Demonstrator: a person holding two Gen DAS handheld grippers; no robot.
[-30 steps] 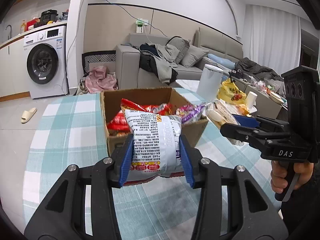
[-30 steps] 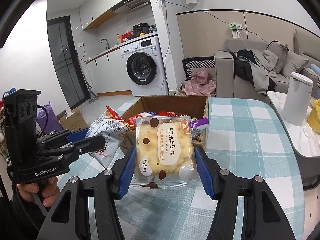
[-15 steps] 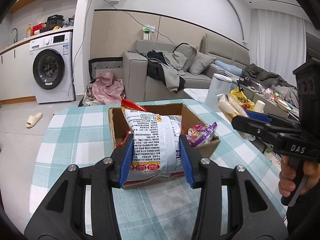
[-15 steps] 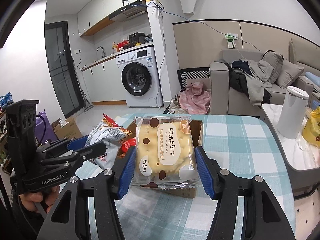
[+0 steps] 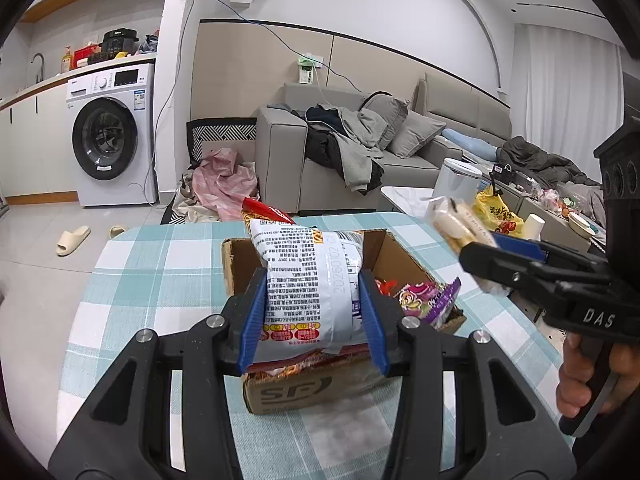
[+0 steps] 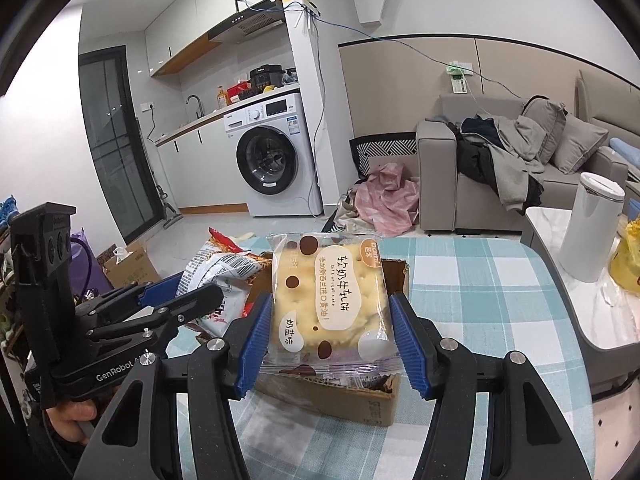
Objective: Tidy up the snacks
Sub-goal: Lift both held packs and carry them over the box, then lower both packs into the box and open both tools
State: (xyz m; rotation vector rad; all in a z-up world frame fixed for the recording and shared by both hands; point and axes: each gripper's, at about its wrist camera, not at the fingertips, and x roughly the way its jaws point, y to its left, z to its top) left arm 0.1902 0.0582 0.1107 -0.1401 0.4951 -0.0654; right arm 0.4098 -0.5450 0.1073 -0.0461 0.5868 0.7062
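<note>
My left gripper (image 5: 312, 316) is shut on a white and red snack bag (image 5: 308, 280), held above the open cardboard box (image 5: 304, 388). My right gripper (image 6: 330, 338) is shut on a yellow cracker pack (image 6: 328, 300), held above the same box (image 6: 360, 400). The box stands on the checked tablecloth (image 5: 160, 272) and holds more snacks, among them a purple packet (image 5: 424, 300). The right gripper with its pack shows at the right in the left wrist view (image 5: 460, 228). The left gripper with its bag shows at the left in the right wrist view (image 6: 208, 280).
A white bin (image 6: 592, 228) and a yellow bag (image 5: 496, 216) stand on a low white table to the right. A grey sofa (image 5: 360, 152) with clothes lies behind the table. A washing machine (image 5: 108, 144) stands at the back left.
Both grippers have risen and drawn back from the box with their snacks still held. The box now appears lower and farther under both snacks.
</note>
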